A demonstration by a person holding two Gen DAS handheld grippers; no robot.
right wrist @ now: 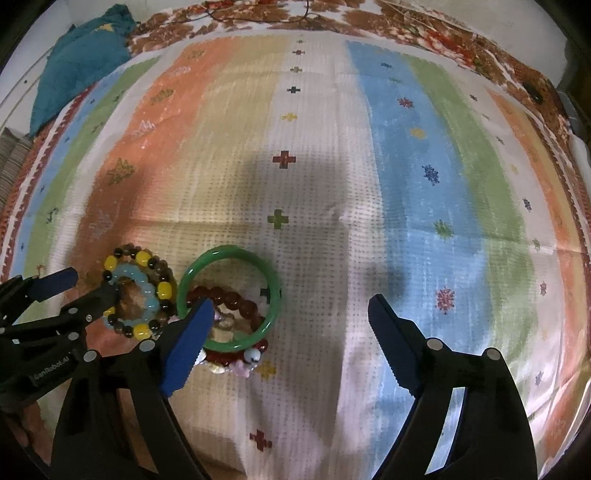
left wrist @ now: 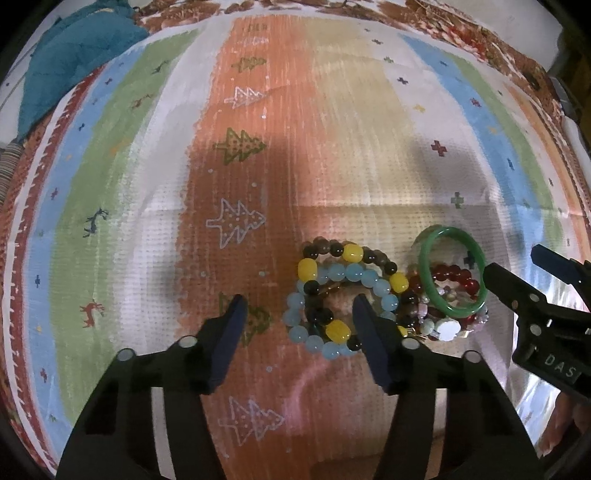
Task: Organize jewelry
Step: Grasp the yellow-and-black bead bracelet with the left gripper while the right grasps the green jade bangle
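Observation:
A pile of bracelets lies on the striped cloth (left wrist: 332, 147). A light blue bead bracelet (left wrist: 347, 275) and a dark and yellow bead bracelet (left wrist: 351, 253) lie stacked together. To their right a green bangle (left wrist: 424, 273) rests tilted on a dark red bead bracelet (left wrist: 454, 275) and a few pale pieces (left wrist: 443, 326). My left gripper (left wrist: 299, 306) is open, its right finger over the blue beads. My right gripper (right wrist: 291, 302) is open beside the green bangle (right wrist: 273, 280), its left finger over the red beads (right wrist: 236, 297). The blue and yellow bracelets (right wrist: 147, 291) lie left of it.
A teal cloth (left wrist: 74, 59) lies bunched at the far left corner (right wrist: 77, 59). A brown floral bedcover (right wrist: 424, 26) borders the striped cloth at the back. The striped cloth (right wrist: 406, 166) stretches flat ahead and to the right of the pile.

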